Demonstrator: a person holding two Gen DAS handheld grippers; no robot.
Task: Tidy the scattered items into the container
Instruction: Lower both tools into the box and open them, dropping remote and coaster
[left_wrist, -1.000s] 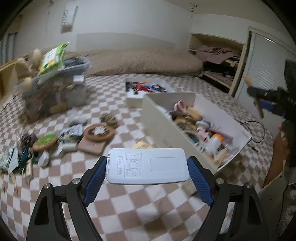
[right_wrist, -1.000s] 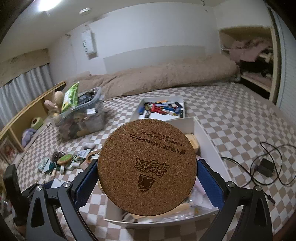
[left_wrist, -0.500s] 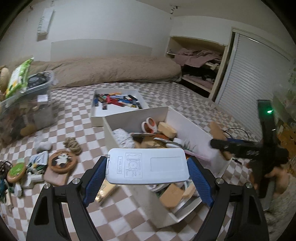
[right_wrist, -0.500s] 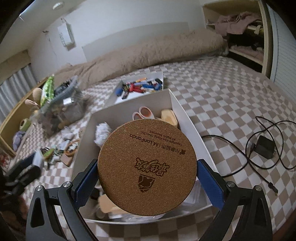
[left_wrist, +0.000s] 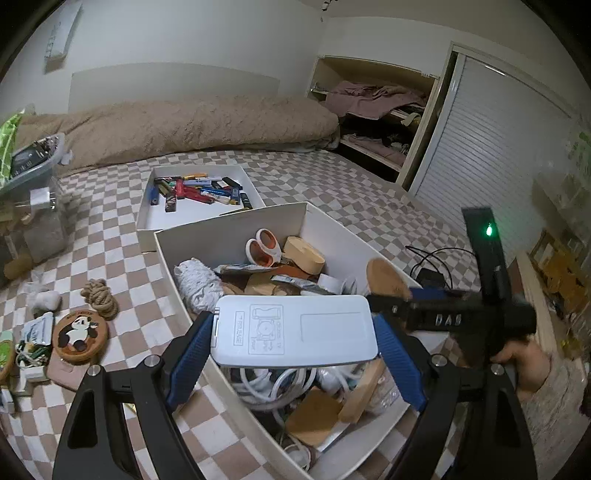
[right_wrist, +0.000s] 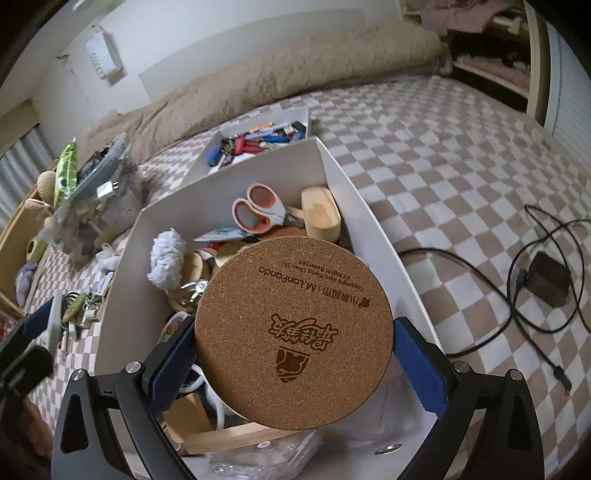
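Observation:
My left gripper (left_wrist: 293, 349) is shut on a flat white plastic case (left_wrist: 295, 330), held level over the near part of the big white box (left_wrist: 229, 236). My right gripper (right_wrist: 293, 356) is shut on a round cork coaster (right_wrist: 293, 332), printed underside up, above the same white box (right_wrist: 229, 192). From the left wrist view the right gripper (left_wrist: 391, 295) shows at the box's right side with the cork coaster (left_wrist: 386, 278) edge-on. Orange-handled scissors (right_wrist: 255, 212), wooden blocks, a white cloth roll and cables lie in the box.
A shallow white tray (left_wrist: 147, 218) of lighters and pens sits behind the box. A panda coaster (left_wrist: 79, 334), a rope knot (left_wrist: 99, 295) and small clutter lie on the checked floor at the left. A black charger with cable (right_wrist: 546, 278) lies right of the box.
Both grippers have swung from beside the box to over it, each keeping its load. The right gripper has come down closer to the box's contents.

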